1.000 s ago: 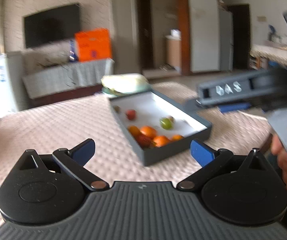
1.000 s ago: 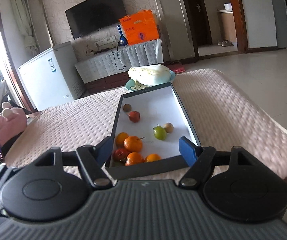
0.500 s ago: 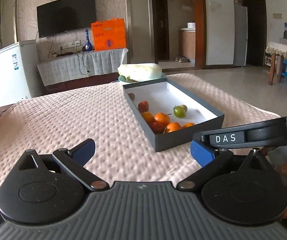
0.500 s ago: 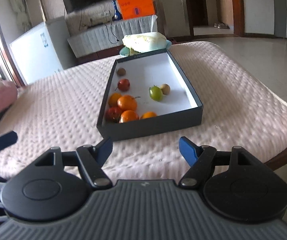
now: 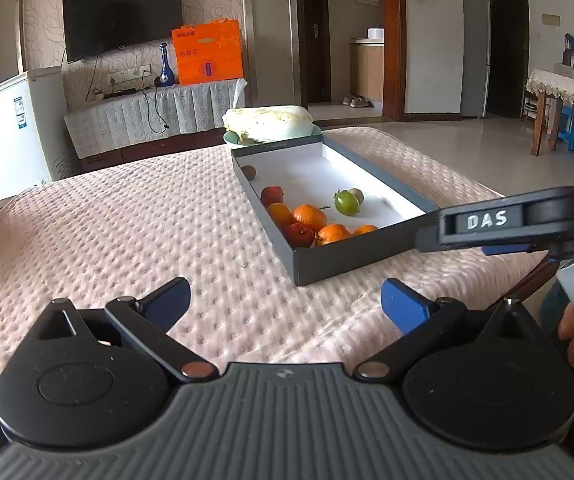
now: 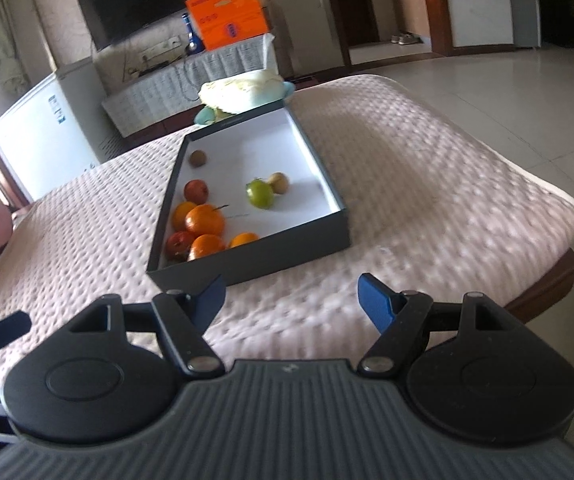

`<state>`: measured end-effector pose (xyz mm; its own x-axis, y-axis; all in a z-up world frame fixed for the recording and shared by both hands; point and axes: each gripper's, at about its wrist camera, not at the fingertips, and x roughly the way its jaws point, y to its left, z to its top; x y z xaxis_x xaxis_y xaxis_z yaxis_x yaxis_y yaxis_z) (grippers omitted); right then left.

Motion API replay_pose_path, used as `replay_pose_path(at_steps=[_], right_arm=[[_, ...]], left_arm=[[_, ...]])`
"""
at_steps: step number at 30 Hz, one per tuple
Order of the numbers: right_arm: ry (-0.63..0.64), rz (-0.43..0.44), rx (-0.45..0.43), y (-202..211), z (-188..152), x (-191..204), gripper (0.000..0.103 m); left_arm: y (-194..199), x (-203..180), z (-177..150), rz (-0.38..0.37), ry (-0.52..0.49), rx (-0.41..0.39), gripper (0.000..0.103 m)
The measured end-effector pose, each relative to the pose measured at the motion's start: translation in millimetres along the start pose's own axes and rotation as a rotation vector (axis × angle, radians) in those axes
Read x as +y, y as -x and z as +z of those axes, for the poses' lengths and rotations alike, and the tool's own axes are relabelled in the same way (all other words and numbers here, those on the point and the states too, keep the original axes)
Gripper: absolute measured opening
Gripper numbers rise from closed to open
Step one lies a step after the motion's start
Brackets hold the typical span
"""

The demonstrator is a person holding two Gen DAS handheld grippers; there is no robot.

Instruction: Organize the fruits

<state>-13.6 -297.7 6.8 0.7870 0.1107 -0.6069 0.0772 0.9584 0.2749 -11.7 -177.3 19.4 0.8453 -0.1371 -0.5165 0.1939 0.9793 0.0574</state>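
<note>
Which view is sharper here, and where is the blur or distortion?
Left wrist: sharp, the fruit in the box crisp, though fisheye bends the doorframes. Right wrist: motion-smeared, the cloth texture streaked, fruit soft, horizon tilted.

A television [image 5: 121,20] hangs above an orange box [image 5: 208,53], blue bottle [image 5: 164,66] and white appliance [image 5: 11,132], perhaps a freezer.

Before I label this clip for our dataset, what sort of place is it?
Most likely a home living room. A wall-mounted TV hangs above a cloth-covered cabinet, a white fridge stands beside it, and the box of fruit sits on a table under a pink quilted cover.
</note>
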Motion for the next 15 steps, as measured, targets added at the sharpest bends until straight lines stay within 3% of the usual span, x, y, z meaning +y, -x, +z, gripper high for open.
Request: replay_pose_path(at_steps=[6, 15], right_arm=[[-0.053, -0.018, 0.0, 2, 3, -13, 0.075], [0.039, -0.034, 0.029, -5, -1, 1, 0.075]], left_arm=[[-2, 3, 4, 0.011, 0.018, -0.009, 0.103], [3, 16, 13, 0.022, 0.062, -0.046, 0.103]])
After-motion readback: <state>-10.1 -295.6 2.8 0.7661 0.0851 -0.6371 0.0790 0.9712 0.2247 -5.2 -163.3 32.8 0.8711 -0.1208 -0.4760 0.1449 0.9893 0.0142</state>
